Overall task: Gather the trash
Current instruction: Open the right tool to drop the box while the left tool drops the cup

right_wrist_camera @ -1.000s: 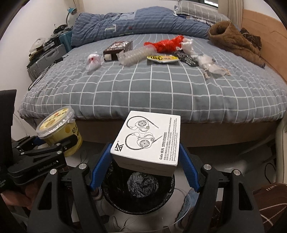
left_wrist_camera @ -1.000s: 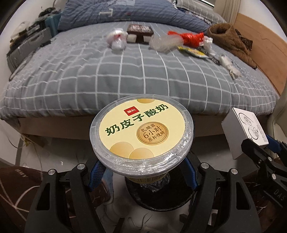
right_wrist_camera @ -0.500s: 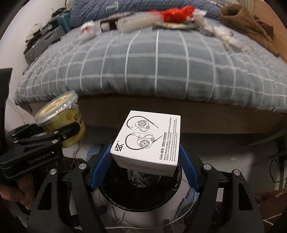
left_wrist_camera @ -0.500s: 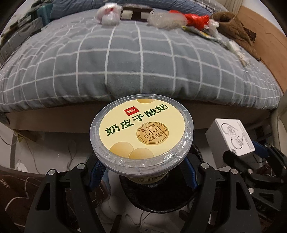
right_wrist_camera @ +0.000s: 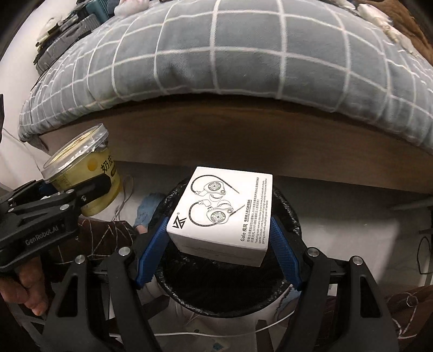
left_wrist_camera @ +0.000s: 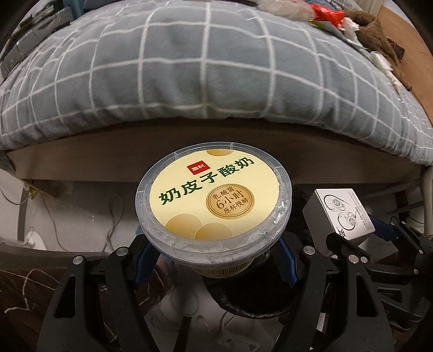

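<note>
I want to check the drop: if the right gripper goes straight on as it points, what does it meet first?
Probably the open bin: the right gripper, holding the box, points into its black-lined mouth. Depth is unclear.

A bed (left_wrist_camera: 205,81) in a grey checked cover carries red and clear wrappers (left_wrist_camera: 319,12) and brown clothing (left_wrist_camera: 379,35) near its far right corner.

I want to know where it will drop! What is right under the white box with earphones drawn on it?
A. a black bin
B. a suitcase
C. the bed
A: in the right wrist view, the white box hangs over the black bin, held between blue fingers.
</note>
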`<state>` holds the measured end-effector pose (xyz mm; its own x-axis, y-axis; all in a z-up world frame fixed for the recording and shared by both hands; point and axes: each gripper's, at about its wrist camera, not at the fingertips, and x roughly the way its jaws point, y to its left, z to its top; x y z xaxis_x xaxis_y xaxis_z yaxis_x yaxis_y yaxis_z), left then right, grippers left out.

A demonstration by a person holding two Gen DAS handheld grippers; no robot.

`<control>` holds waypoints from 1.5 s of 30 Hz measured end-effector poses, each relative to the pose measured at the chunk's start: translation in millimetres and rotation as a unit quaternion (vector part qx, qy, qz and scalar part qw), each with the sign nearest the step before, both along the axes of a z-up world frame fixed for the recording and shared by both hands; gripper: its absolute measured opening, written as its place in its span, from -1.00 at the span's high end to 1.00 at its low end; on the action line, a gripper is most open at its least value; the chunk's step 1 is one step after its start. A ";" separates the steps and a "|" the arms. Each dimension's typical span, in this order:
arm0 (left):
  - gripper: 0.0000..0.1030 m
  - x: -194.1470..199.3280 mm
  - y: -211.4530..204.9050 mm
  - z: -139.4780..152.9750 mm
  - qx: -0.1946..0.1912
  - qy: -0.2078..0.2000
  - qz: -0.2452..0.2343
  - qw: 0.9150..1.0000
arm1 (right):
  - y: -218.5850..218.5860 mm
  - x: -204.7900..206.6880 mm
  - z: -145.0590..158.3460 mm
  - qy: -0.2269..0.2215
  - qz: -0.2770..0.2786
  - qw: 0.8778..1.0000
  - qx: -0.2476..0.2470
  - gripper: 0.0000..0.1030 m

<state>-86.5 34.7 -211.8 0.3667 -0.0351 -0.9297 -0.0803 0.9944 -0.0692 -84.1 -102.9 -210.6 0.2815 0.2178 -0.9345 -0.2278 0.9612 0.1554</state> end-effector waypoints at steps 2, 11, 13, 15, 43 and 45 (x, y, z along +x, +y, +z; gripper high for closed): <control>-0.38 -2.0 4.9 -1.1 -0.001 0.002 0.003 1.000 | 3.8 0.8 -2.0 0.001 0.002 1.000 0.000 -0.37; -0.38 -0.3 -1.8 -1.7 -0.001 0.002 -0.008 1.000 | -12.9 0.0 10.1 -0.025 -0.025 0.999 -0.015 -0.73; -0.38 0.5 -9.3 -1.8 -0.001 0.002 -0.014 1.000 | -19.9 0.3 15.9 -0.032 -0.033 0.999 -0.016 -0.79; -0.38 2.1 -16.3 0.0 -0.004 0.002 -0.021 1.000 | -26.6 -0.1 20.7 -0.043 -0.041 0.998 -0.022 -0.84; -0.40 11.7 -106.0 -17.8 -0.014 0.031 -0.105 0.994 | -115.8 -9.3 20.3 -0.054 -0.121 0.990 -0.052 -0.85; -0.41 11.7 -107.2 -21.1 -0.013 0.030 -0.103 0.994 | -115.1 -9.1 22.4 -0.056 -0.120 0.990 -0.053 -0.85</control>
